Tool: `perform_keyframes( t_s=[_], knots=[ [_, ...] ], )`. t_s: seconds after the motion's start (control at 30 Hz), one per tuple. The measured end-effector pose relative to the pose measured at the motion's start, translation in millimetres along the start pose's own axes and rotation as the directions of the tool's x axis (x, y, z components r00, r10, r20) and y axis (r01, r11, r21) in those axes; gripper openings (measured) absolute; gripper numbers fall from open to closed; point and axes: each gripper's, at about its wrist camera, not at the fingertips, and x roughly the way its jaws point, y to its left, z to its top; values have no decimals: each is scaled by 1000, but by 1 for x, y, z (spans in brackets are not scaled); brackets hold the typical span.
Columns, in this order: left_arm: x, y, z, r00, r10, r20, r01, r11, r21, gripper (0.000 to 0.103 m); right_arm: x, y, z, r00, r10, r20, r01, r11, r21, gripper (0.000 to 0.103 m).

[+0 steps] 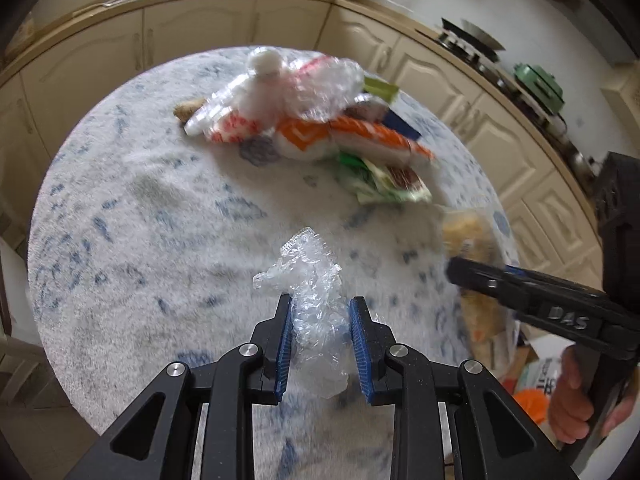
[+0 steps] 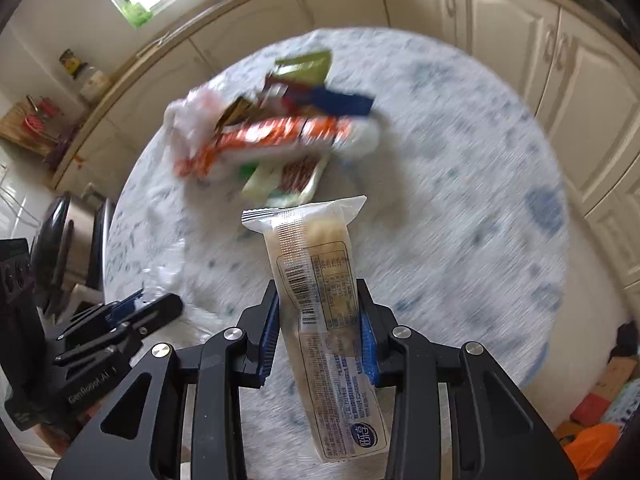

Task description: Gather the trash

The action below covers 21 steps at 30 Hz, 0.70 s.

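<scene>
A crumpled piece of clear plastic film (image 1: 316, 308), glossy and creased, is clenched between the ribbed blue pads of the left gripper (image 1: 320, 340) and held above the surface (image 1: 140, 220), a round top covered by a fuzzy white cloth with faint blue markings. A long, sealed transparent snack packet (image 2: 320, 300), printed with a barcode and a nutrition panel and showing pale biscuits inside, is grasped across its width by the right gripper (image 2: 320, 332), one blue pad pressing each long edge.

One heap of trash (image 1: 312, 120) is left at the far side of the surface: a bubble-textured clear bag, an orange-and-white wrapper, a green-and-white wrapper and a dark blue piece can be made out, though motion blur makes an exact count of the pieces uncertain.

Only in the left wrist view are the hand (image 1: 576, 400) around the right gripper's black handle, a wok (image 1: 476, 36) on a stove and a green pot (image 1: 540, 80) seen. Only in the right wrist view are the packet's print and jars (image 2: 80, 68) on a counter seen. Cream panelled cabinets (image 1: 200, 28) are shown in both views, curving behind the surface. Orange and cardboard items (image 2: 592, 432) lie on the floor at the lower right.
</scene>
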Motion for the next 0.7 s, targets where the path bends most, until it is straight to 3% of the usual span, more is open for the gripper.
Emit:
perform_keyframes(
  t_s=[0.07,0.2,0.23,0.27,0.3,0.33,0.37,0.43,0.5,0.53,0.57,0.63,0.7],
  knots=[
    [2,5,-3,999,-7,-31,7,1000,-7,29,11,7,-5,998,-70,1,70,998,-7,37],
    [2,15,-5,999,-8,-44,6,998,-61,37,10,12,-16,994,-105,41,105,994,-6,47],
    [0,16,-6,999,-25,-40,22,996,-83,44,9,12,-20,993,-106,51,106,994,-4,57],
    [0,16,-7,999,-42,-32,39,994,-105,57,8,13,-24,992,-114,60,114,993,-9,68],
    [-1,17,-8,997,-69,-20,66,990,-128,65,7,14,-29,989,-134,66,136,990,-21,73],
    [-1,15,-10,996,-91,-8,89,986,-141,79,8,17,-34,983,-168,72,171,985,-36,81],
    [-2,12,-12,996,-89,1,88,986,-139,83,8,19,-38,978,-190,83,194,980,-52,81],
    [1,0,-17,1000,-13,24,15,996,-87,78,10,27,-47,962,-245,119,257,961,-102,80],
    [2,-7,-21,997,43,58,-40,998,-57,52,8,31,-52,956,-250,154,270,954,-128,74],
    [2,-8,-22,994,91,68,-87,995,-56,34,6,32,-54,961,-228,157,249,960,-129,61],
    [1,-9,-24,991,113,75,-108,992,-60,21,4,33,-55,959,-233,163,255,958,-130,48],
    [3,-11,-26,993,90,72,-85,994,-65,21,2,33,-55,958,-236,166,257,958,-123,34],
    [3,-12,-27,994,89,71,-85,994,-62,21,2,31,-55,960,-229,162,249,961,-119,34]
  ],
)
